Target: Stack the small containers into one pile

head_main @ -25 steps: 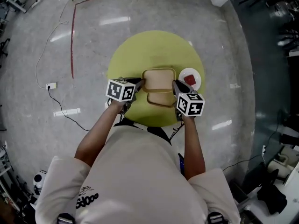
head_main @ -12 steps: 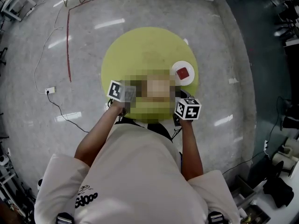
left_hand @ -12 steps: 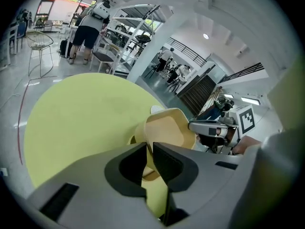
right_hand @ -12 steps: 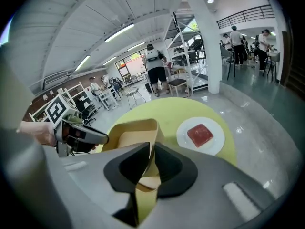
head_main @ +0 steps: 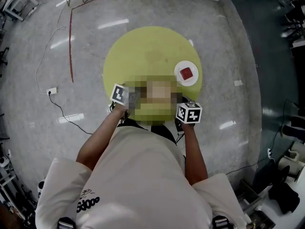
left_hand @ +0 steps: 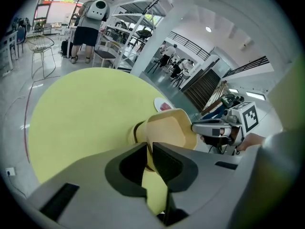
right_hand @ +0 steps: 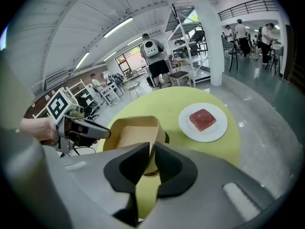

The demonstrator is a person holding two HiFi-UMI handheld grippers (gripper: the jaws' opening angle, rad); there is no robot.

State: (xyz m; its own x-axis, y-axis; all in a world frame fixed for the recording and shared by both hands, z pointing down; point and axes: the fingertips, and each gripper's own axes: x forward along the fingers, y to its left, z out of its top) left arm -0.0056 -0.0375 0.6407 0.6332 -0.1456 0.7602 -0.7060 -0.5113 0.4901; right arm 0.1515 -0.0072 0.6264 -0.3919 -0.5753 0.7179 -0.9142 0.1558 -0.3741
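Note:
A tan square container (left_hand: 167, 127) hangs over the near part of the round yellow-green table (head_main: 143, 46). My left gripper (left_hand: 148, 149) is shut on its left wall, and its jaws have just been closing a little further on that wall. On the opposite wall my right gripper (right_hand: 152, 149) is shut. A dark-edged second rim (right_hand: 164, 138) shows just under the held container; I cannot tell whether the two touch. In the head view a mosaic patch hides the containers between the left gripper (head_main: 128, 98) and the right gripper (head_main: 183, 109).
A white plate (head_main: 186, 73) with a red block (right_hand: 202, 119) sits on the table's right side, beyond the right gripper. The far half of the table is bare. Grey floor surrounds the table, with a cable and socket (head_main: 51, 91) at the left.
Both grippers have moved toward the person and the table's near edge, further from the white plate. A mosaic patch now covers the containers in the head view.

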